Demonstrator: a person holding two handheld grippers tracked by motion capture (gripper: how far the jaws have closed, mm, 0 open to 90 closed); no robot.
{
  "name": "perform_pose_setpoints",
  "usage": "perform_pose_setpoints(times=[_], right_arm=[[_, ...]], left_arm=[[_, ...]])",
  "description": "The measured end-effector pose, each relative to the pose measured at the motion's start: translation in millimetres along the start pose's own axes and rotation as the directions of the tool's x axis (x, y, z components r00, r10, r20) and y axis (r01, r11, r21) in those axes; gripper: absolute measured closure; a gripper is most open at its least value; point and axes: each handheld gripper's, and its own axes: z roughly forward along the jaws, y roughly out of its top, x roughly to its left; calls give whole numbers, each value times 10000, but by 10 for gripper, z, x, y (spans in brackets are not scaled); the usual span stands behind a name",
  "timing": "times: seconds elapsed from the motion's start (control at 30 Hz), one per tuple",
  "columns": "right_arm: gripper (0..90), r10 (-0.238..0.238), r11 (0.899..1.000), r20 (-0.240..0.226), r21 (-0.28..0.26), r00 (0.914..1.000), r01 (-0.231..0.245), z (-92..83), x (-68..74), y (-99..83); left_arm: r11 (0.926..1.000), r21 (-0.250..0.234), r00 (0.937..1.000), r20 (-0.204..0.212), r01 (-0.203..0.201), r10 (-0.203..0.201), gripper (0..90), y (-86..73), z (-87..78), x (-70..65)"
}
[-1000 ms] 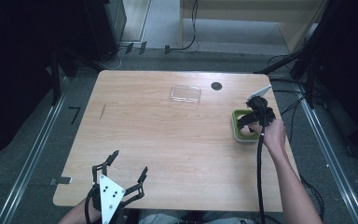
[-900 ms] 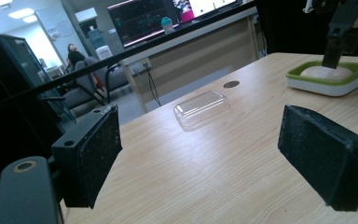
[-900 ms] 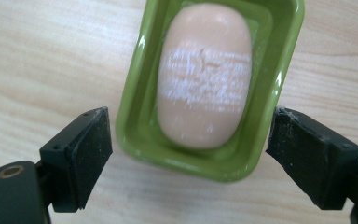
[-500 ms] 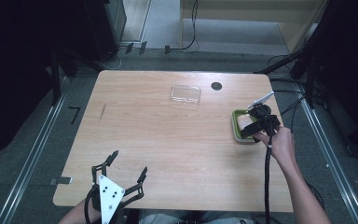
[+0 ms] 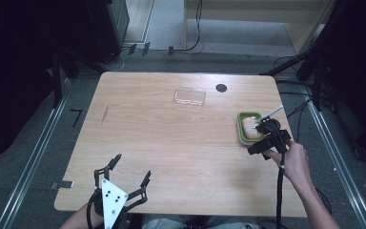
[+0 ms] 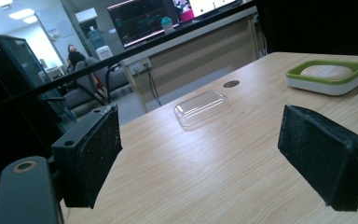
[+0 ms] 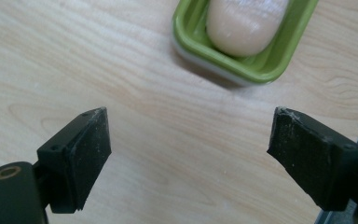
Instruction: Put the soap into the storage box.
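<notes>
From my remote station I see 2 hand-held grippers. The left gripper (image 5: 129, 181) has a black frame with angular prongs and a grey three-cornered plate (image 5: 112, 198) on top bearing 4 dark dots. The right gripper (image 5: 263, 143) is black, and a black cable (image 5: 280, 191) trails from it. Each carries 2 black jaws faced with rough, speckled pads (image 7: 92, 156); 1 round brass-ringed hole (image 7: 8, 172) marks the left jaw's base. Both forearms are bare of sleeves.

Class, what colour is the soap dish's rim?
Green, over a white base; the soap dish shows best in the left gripper view.
</notes>
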Motion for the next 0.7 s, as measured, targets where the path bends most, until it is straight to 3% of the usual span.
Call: perform_pose_setpoints(times=[0.43,0.7], right_arm=[[129,-446,9985,-83,303,9990,448,20,122,-331],[130,-923,9934,-302,661,9953,942,121,234,-589]], left_arm=[[10000,40,10000,40,-57,57,138,3,1,-3],[10000,20,10000,46,-69,69,138,5,5,-9]])
